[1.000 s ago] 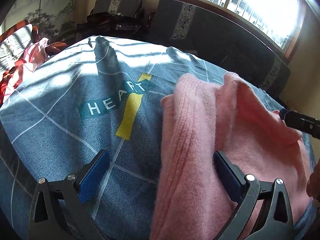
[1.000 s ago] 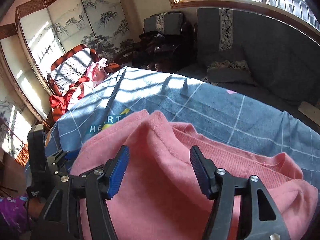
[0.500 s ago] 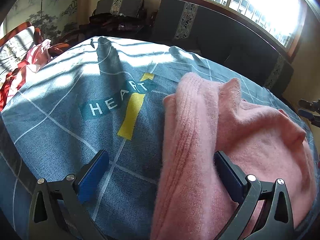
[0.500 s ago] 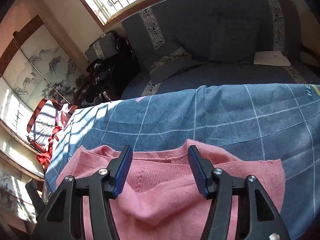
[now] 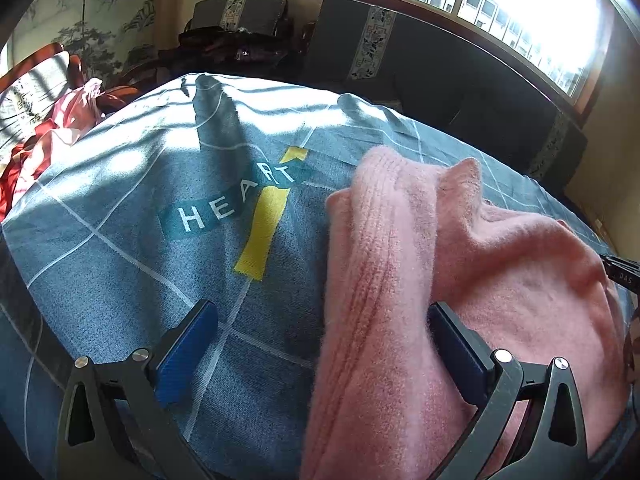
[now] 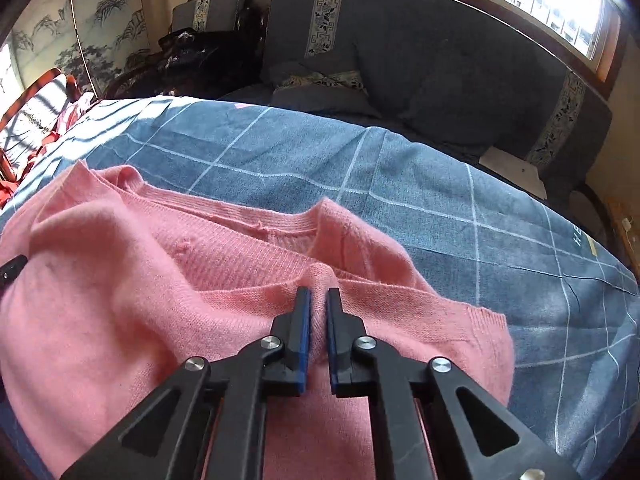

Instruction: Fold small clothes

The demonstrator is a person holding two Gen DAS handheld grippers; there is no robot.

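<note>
Item: pink knit sweater (image 6: 132,280), fuzzy, ribbed at neckline and hem, rumpled, one part folded over on itself. It lies on a blue-grey bedsheet (image 6: 420,208) with a white grid and a "HEART" print (image 5: 236,208) crossed by a yellow stripe.

Containers: none in view.

Right gripper (image 6: 318,300): jaws have just been closing and now pinch a ridge of sweater fabric near the neckline, the knit gathered between the blue pads.

Left gripper (image 5: 320,344): jaws spread wide, hovering at the sweater's folded edge; one pad over bare sheet, the other over or against the knit, pressing nothing.

Surroundings: dark cushioned sofa (image 6: 460,72) behind the bed under a bright window (image 5: 500,8); red and pink clothes (image 5: 44,136) heaped on a chair at far left.

Change since a second ago: the right gripper's view has swung from the sweater's body to its neckline side; the left gripper's view is unchanged.
</note>
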